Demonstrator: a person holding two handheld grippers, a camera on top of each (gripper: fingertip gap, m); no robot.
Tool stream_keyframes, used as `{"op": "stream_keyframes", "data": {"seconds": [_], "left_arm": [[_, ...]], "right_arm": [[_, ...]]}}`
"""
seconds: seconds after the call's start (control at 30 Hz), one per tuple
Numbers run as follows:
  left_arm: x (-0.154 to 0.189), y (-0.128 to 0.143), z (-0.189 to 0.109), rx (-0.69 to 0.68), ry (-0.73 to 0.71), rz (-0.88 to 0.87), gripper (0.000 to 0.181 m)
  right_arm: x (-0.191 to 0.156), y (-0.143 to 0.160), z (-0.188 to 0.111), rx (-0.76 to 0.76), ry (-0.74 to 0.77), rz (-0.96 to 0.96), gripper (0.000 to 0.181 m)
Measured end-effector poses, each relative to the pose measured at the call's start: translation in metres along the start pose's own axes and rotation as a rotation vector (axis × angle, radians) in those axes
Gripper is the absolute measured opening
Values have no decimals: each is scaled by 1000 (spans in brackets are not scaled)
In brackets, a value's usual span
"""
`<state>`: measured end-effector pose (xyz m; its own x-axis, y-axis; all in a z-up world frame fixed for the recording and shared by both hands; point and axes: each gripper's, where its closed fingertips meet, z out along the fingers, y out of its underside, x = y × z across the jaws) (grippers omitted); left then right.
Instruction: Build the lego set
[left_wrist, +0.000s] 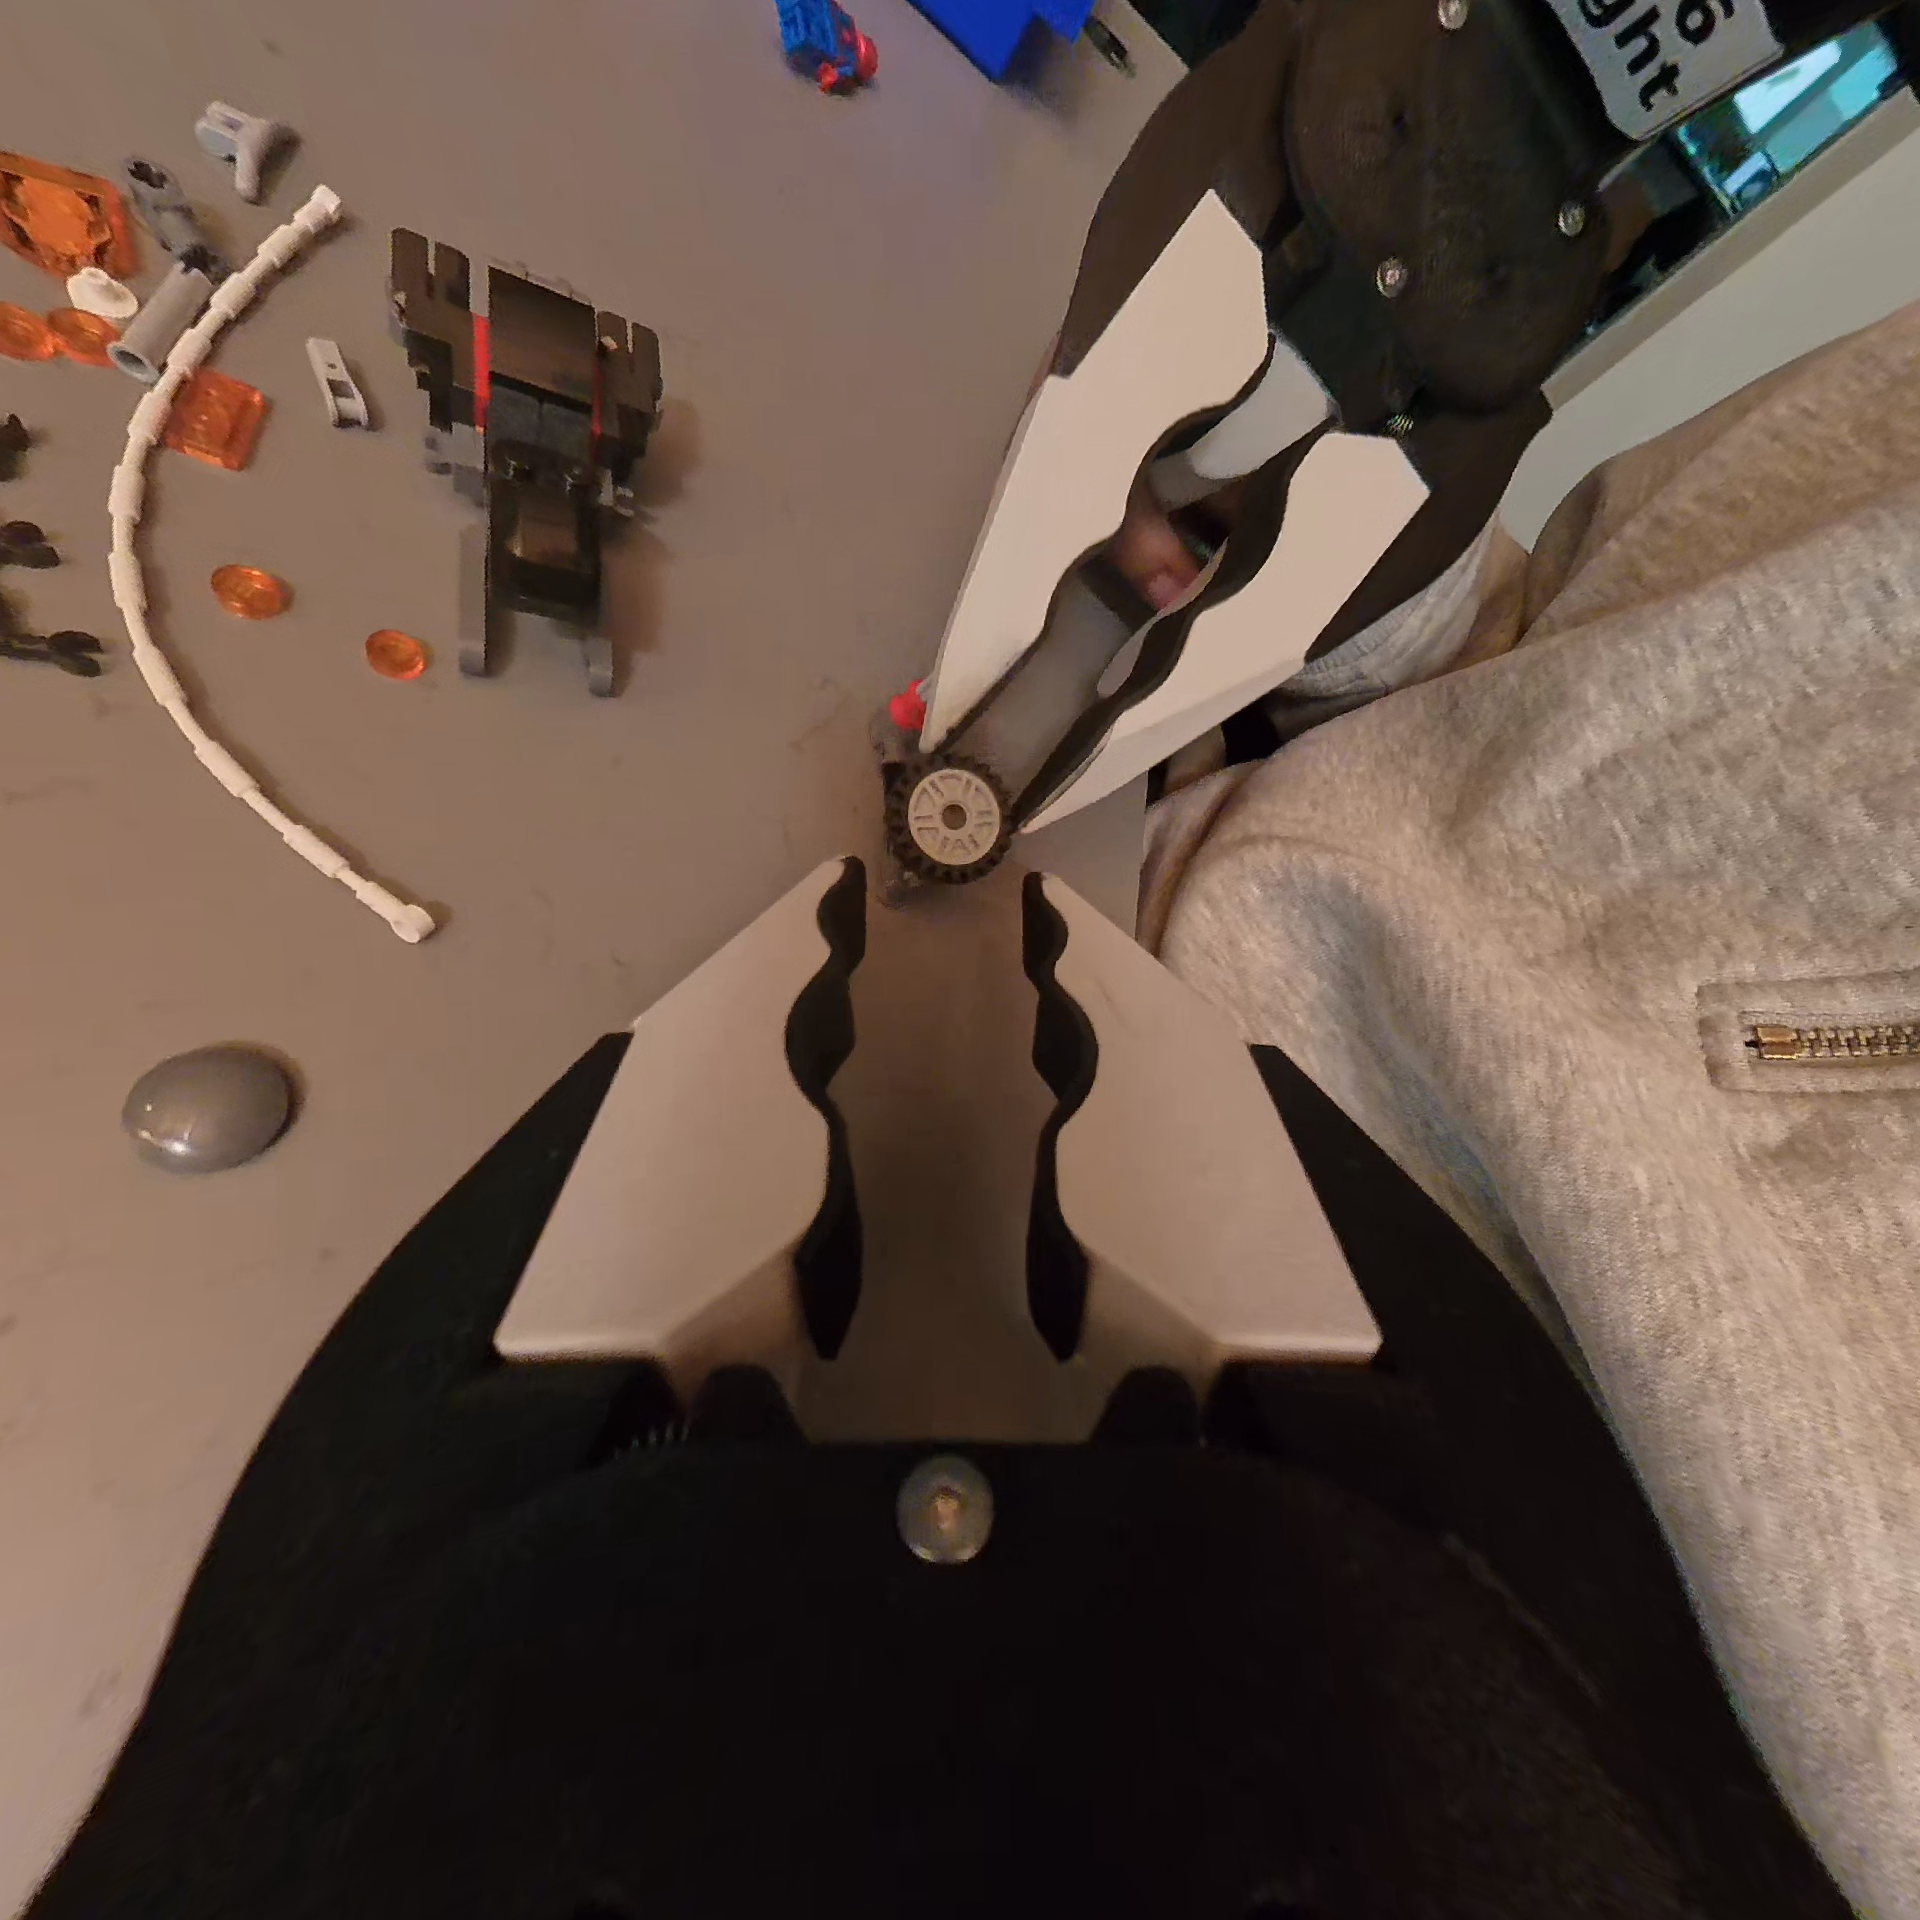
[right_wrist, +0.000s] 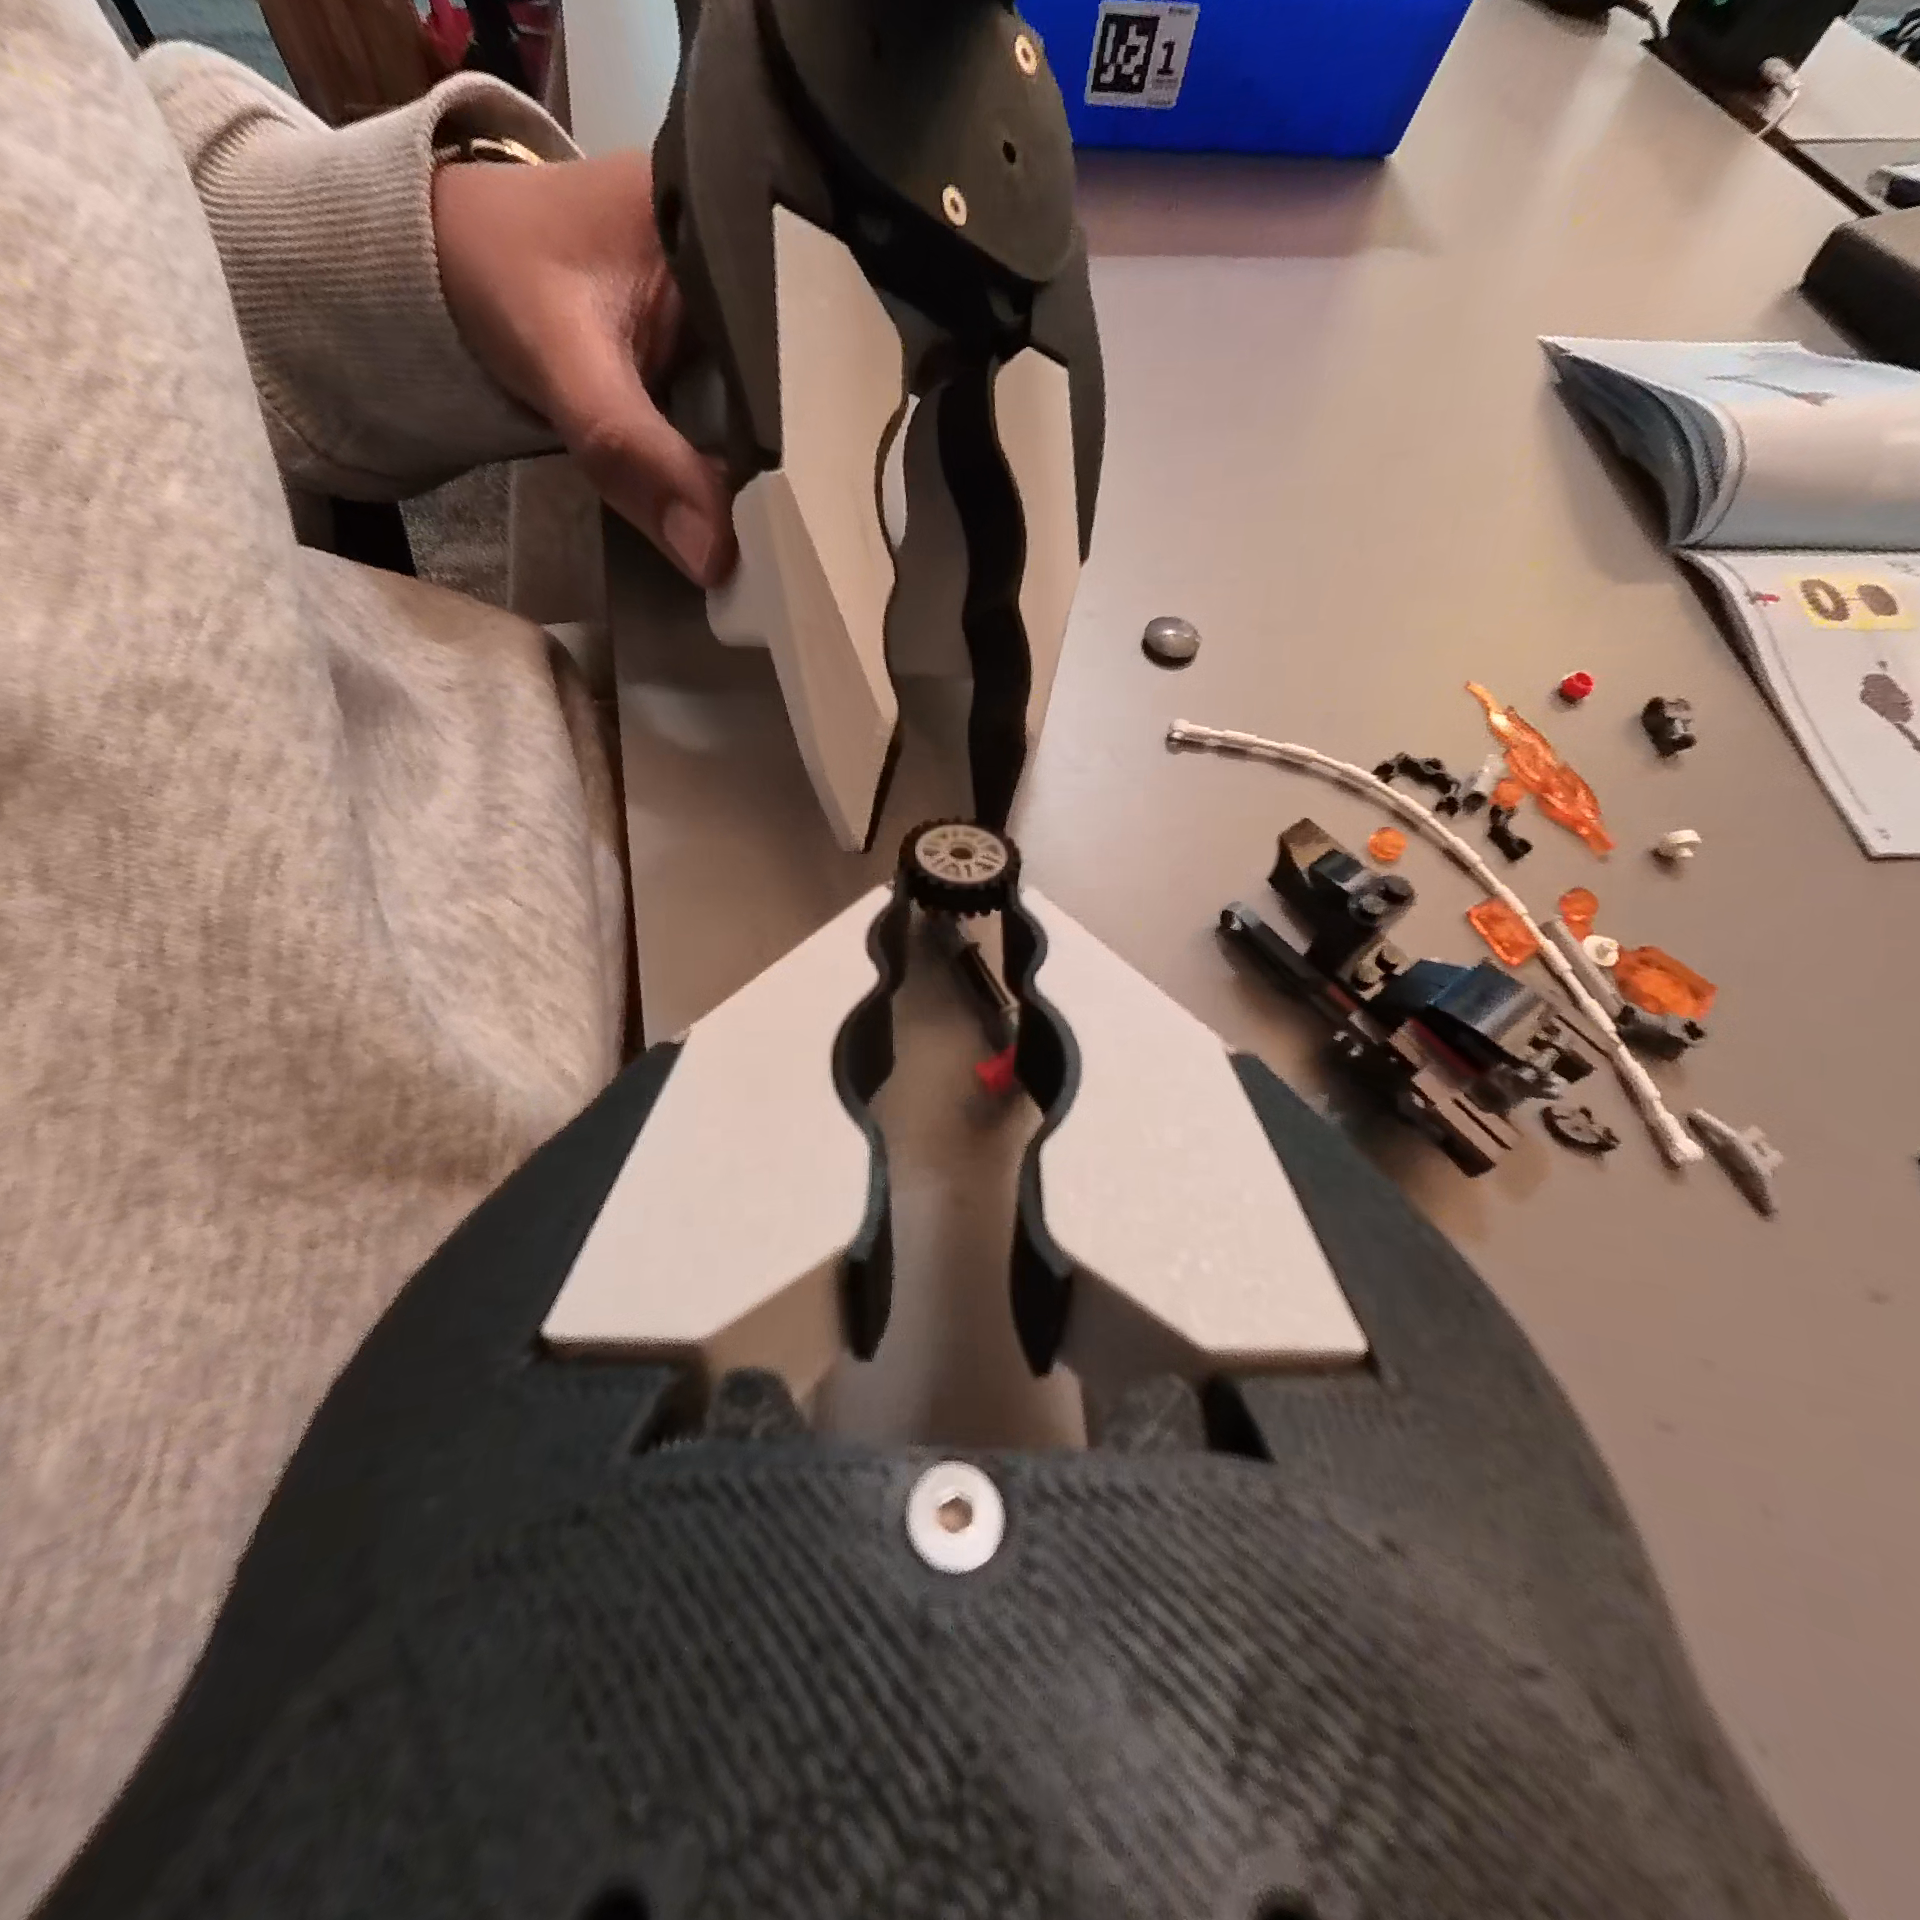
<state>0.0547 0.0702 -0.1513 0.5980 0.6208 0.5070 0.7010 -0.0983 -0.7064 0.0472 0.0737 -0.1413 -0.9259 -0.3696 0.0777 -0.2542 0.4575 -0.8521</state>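
Left gripper (left_wrist: 943, 873): jaws apart, empty, poised just before wheel (left_wrist: 955, 818). Right gripper (right_wrist: 956, 896): clamped on wheel at table edge (left_wrist: 1127, 831), presenting hub, probably for handover; partly built model (left_wrist: 530, 457) well apart.

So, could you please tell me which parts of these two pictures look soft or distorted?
Left wrist view: wheel sharp, table edge bowed by the wide lens. Right wrist view: wheel sharp, the red-tipped pin behind it soft, sweater blurred.
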Motion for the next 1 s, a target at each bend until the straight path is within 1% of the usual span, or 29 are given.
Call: {"op": "stream_keyframes", "data": {"seconds": [0.2,0.5,0.83,1.0], "left_arm": [[0,1,3,-14,-6,0,28],[0,2,3,-20,-2,-7,25],[1,5,4,-37,1,-8,26],[1,4,4,-34,-1,-5,26]], "right_arm": [[-2,9,3,-58,-2,-10,15],[-4,3,2,-26,-13,-14,14],[-7,4,3,-34,-20,-28,14],[-1,10,-4,-57,-1,-28,18]]}}
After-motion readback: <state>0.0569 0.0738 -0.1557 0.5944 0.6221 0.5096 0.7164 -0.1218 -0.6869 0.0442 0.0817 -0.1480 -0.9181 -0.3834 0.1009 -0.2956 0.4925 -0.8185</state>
